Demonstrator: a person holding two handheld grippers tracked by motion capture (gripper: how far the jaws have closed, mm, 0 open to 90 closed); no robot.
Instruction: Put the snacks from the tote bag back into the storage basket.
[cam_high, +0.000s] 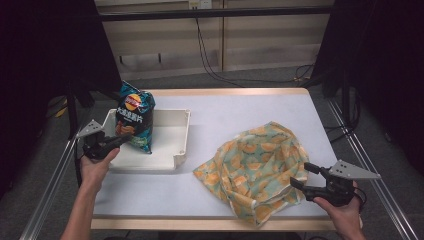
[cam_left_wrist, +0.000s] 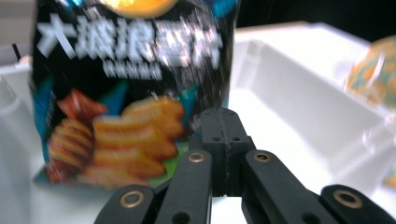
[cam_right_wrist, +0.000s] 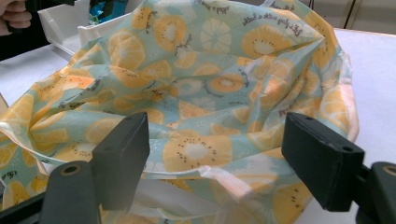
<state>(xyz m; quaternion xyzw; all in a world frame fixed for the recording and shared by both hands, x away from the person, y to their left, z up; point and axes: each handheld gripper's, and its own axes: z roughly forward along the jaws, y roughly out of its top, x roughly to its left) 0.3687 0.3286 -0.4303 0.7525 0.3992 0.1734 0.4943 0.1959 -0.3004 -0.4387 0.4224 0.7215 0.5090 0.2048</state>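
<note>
High view overhead, facing forward-down; tongs views close, level; all share white tray (cam_high: 180, 142).

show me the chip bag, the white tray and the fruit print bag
chip bag (cam_high: 135, 120), high view, front panel
white tray (cam_high: 186, 135), high view, right wall
fruit print bag (cam_high: 255, 165), high view, crumpled middle

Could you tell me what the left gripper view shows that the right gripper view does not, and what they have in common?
Left gripper view alone: the left gripper with its black jaws shut together in front of the chip bag, whose front print of ridged chips and large white lettering is readable though blurred.

Right gripper view alone: the right gripper with jaws open, facing the mouth of the fruit-print cloth bag, and a white strap at the bag's near edge.

Both: the white tray, the cloth bag and the chip bag, each seen in part.
</note>
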